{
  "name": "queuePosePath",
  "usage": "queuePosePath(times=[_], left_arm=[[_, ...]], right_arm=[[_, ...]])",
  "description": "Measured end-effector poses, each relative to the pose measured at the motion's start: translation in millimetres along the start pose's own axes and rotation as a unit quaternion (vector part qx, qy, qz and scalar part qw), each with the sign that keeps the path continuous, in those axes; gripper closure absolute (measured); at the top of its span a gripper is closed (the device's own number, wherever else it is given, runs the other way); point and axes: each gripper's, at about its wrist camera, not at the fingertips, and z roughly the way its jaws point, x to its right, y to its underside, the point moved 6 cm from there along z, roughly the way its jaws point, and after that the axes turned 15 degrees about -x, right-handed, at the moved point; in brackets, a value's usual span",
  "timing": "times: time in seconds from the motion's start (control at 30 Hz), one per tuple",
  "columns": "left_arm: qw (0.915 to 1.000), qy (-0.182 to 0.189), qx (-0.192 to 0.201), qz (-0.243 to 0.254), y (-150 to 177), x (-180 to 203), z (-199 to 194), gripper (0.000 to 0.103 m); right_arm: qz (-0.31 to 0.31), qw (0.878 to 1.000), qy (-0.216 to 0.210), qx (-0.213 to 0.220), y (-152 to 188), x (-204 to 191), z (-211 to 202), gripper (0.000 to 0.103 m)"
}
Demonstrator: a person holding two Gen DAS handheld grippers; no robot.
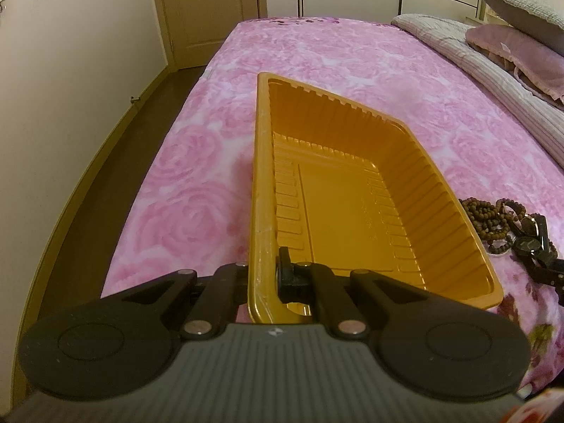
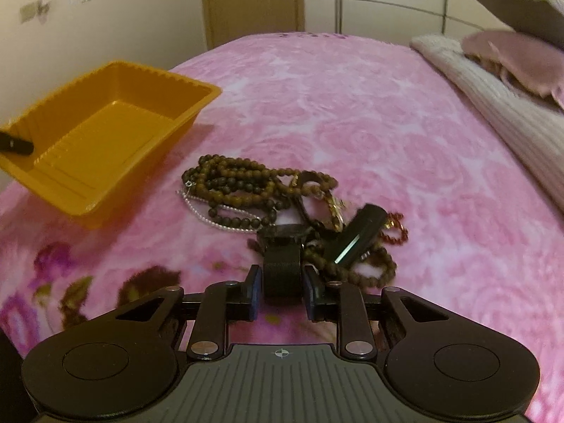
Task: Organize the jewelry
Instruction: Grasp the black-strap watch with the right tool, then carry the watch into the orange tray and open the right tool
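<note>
My left gripper [image 1: 269,275] is shut on the near rim of an empty orange plastic tray [image 1: 261,190] and holds it tilted above the pink bed. The tray also shows at the left of the right wrist view [image 2: 105,130], with a left finger [image 2: 16,144] on its rim. A heap of jewelry lies on the bed: brown bead strands [image 2: 232,179], a pearl chain [image 2: 211,216] and a black watch [image 2: 285,232]. My right gripper [image 2: 281,290] has its pads on both sides of the watch's black strap [image 2: 282,275]. The heap also shows in the left wrist view [image 1: 507,225].
The bed has a pink rose-patterned cover [image 2: 352,105]. A grey quilt [image 2: 493,105] and pillows [image 1: 511,46] lie along the right side. The bed's left edge drops to a dark floor [image 1: 105,162] by the wall. A door [image 2: 252,0] stands beyond.
</note>
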Motion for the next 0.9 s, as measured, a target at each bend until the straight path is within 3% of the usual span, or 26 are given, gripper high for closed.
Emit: queuePosePath(times=[0.5, 0.9], left_arm=[[0.9994, -0.013, 0.011, 0.030, 2, 6, -5, 0.100], [0.9976, -0.026, 0.013, 0.064, -3, 11, -6, 0.101]], right_arm=[[0.014, 0.998, -0.037, 0.045, -29, -19, -48, 0.081], [-0.026, 0.987, -0.129, 0.093, -89, -83, -66, 0.082]])
